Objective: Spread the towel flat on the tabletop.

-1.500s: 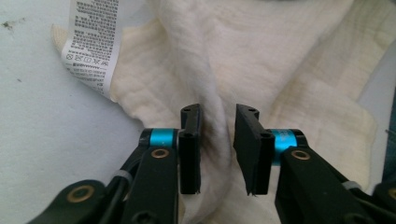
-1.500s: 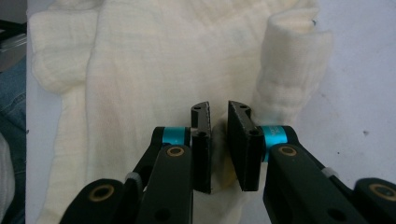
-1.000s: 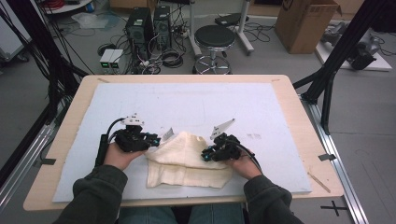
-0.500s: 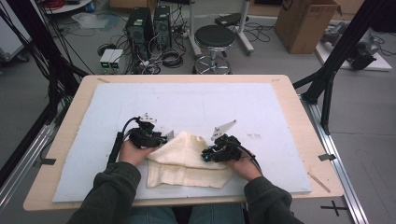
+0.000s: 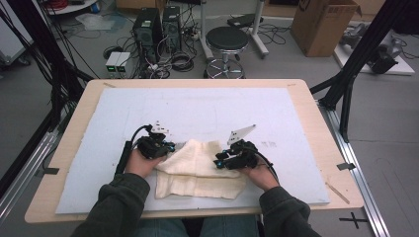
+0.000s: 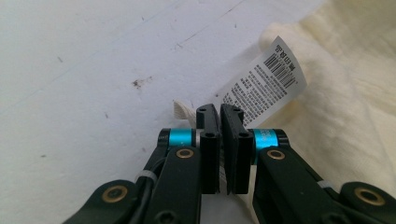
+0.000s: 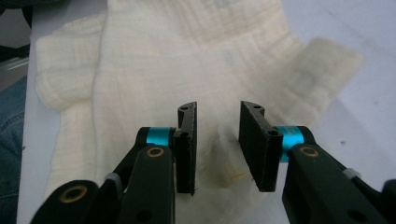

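Cream towel [image 5: 200,168], crinkled weave, lies folded and rumpled on the near-middle of the surface [image 5: 207,106], atop the pale blue mat that covers it. Upper layer bunched toward the far side; lower layer flatter, its edge toward the person.

White care label [image 6: 265,81] with barcode and small print sticks up from the towel's left corner. In the left gripper view, the cream fabric runs off to the right of the jaws.

Left hand-held gripper [image 5: 157,147] sits at the towel's left edge, touching it. Its jaws have just been closing and now stand almost together, only a thin slit between the pads. A small strip of woven cream edge and the base of the label lie between and just behind the pads [image 6: 209,140]; it is pinched on the towel's corner.

Right hand-held gripper [image 5: 228,159] rests over the towel's right side, pointed toward the middle of the cloth. Its jaws have just been opening; in the right gripper view [image 7: 217,149] they stand clearly apart, a raised fold of towel lying in the gap, pads not pressing on it.

Both forearms, in dark green sleeves [image 5: 116,207], come in from the near edge, one on each side of the towel.
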{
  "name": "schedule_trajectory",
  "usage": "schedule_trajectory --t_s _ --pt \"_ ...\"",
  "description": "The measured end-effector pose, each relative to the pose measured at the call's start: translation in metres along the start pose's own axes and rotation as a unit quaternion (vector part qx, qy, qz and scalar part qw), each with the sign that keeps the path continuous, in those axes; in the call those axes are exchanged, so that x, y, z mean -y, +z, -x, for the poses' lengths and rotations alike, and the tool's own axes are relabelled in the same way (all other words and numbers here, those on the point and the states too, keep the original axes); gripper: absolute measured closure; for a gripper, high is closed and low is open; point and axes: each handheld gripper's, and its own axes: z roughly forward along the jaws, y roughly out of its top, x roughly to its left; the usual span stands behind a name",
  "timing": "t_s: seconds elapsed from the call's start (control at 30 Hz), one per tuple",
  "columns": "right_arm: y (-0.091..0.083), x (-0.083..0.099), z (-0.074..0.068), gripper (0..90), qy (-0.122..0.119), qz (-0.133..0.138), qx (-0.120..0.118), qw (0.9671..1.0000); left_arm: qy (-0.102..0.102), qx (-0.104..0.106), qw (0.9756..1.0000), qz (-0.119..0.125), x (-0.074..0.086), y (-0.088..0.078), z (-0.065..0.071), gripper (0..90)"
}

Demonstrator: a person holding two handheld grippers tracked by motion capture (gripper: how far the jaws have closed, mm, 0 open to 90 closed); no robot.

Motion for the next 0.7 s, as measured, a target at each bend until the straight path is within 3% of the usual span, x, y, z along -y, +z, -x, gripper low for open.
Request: schedule_trajectory --t_s 0.2,0.37,0.47,0.53,0.57,0.6,0.7 --pt "-0.015 -0.008 0.010 61.7 0.018 0.034 0.024 0.9990 -0.004 -0.015 0.9998 0.009 0.009 -0.021 -0.007 85.6" --pt "-0.010 -0.011 0.023 56.3 0.060 0.031 0.052 0.9964 -0.011 -0.023 0.9995 0.016 0.018 -0.035 -0.017 85.7" --pt "-0.001 -0.011 0.029 52.7 0.078 0.022 0.056 0.9952 -0.015 -0.026 0.9994 0.018 0.022 -0.041 -0.021 85.6" --pt "0.005 -0.011 0.032 52.6 0.090 0.025 0.039 0.9948 -0.019 -0.026 0.9993 0.020 0.024 -0.043 -0.023 85.6" --pt "0.007 -0.011 0.032 55.6 0.094 0.021 0.036 0.9947 -0.024 -0.027 0.9991 0.023 0.025 -0.044 -0.023 85.6" --pt "0.010 -0.012 0.032 64.3 0.088 0.015 0.031 0.9956 -0.022 -0.026 0.9992 0.023 0.025 -0.045 -0.024 85.6" --pt "0.009 -0.017 0.026 82.5 0.070 0.018 0.048 0.9962 -0.023 -0.021 0.9991 0.030 0.027 -0.048 -0.023 85.6"
